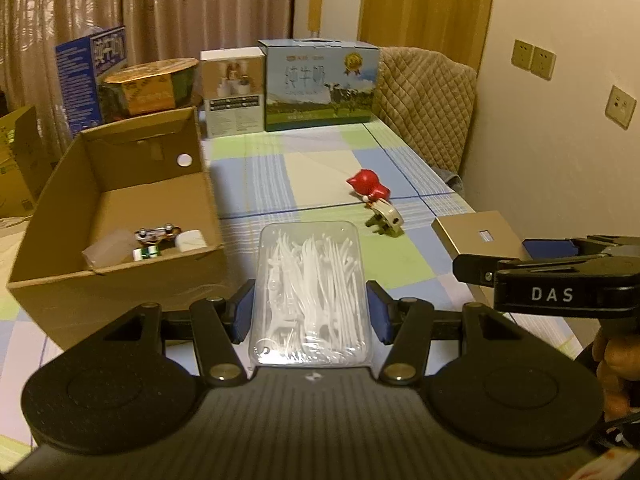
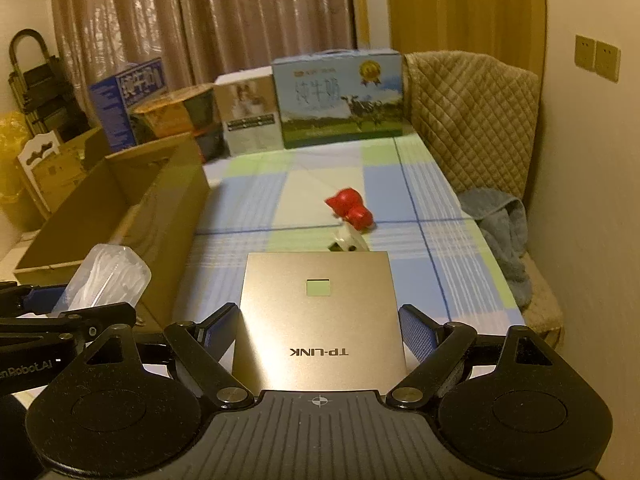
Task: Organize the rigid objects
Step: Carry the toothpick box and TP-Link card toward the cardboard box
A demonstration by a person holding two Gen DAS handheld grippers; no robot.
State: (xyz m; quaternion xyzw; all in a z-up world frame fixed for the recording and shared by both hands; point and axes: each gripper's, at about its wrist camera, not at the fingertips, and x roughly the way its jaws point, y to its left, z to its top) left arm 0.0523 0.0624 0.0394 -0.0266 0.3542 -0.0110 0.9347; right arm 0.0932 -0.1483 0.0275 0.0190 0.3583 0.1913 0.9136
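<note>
My left gripper (image 1: 310,312) is shut on a clear plastic case of white floss picks (image 1: 310,292), held above the checked tablecloth just right of the open cardboard box (image 1: 48,272). That case (image 2: 106,278) also shows at the left of the right wrist view. My right gripper (image 2: 318,334) is shut on a flat gold TP-LINK box (image 2: 320,320), lifted off the table; the gold box (image 1: 476,236) appears to the right in the left wrist view. A red figurine (image 1: 368,186) and a white plug (image 1: 386,220) lie on the cloth ahead.
The cardboard box holds a few small items (image 1: 160,240). At the table's far end stand a milk carton box (image 1: 320,84), a white box (image 1: 234,92), a bowl noodle tub (image 1: 148,88) and a blue box (image 1: 92,72). A quilted chair (image 2: 468,116) and blue towel (image 2: 504,232) lie right.
</note>
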